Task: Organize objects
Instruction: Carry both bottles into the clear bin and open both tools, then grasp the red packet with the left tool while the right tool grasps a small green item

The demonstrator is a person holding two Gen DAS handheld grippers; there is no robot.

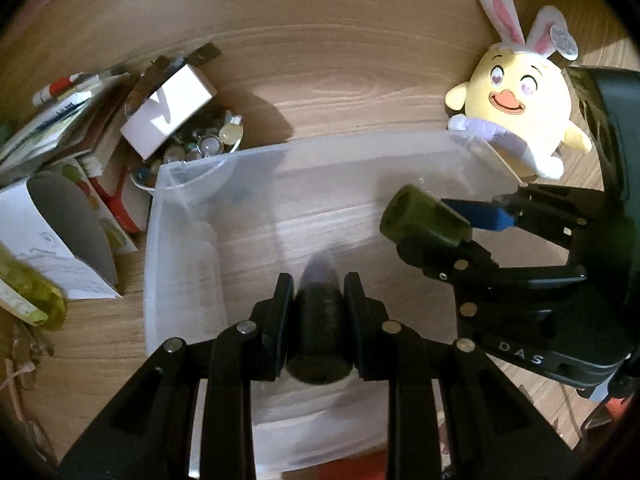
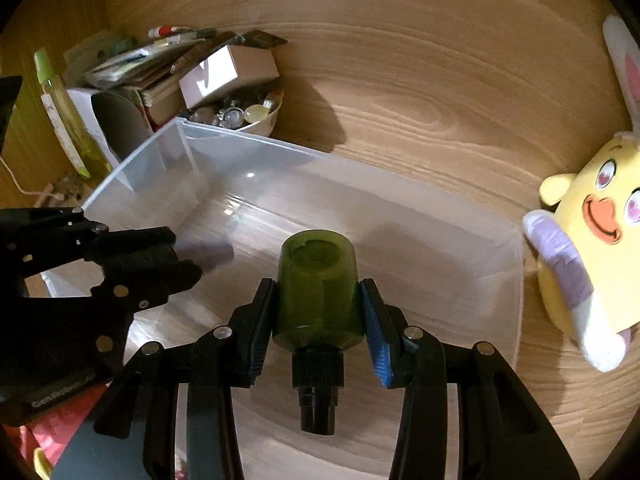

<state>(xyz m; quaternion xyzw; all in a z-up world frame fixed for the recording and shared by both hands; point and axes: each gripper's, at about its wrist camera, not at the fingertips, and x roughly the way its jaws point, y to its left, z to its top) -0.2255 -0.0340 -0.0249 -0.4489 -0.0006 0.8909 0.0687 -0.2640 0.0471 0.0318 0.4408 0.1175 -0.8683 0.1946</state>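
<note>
A clear plastic bin sits on the wooden table. My left gripper is shut on a black ribbed cylinder with a pale tip, held over the bin's near side; it shows at the left of the right wrist view. My right gripper is shut on a green bottle with a black cap, held over the bin; the bottle shows at the right of the left wrist view. A yellow chick plush with bunny ears stands beside the bin's far right corner.
A bowl of glass beads with a white box on it stands at the bin's far left corner. Books, papers and pens pile up to the left. A yellow-green bottle stands beyond them.
</note>
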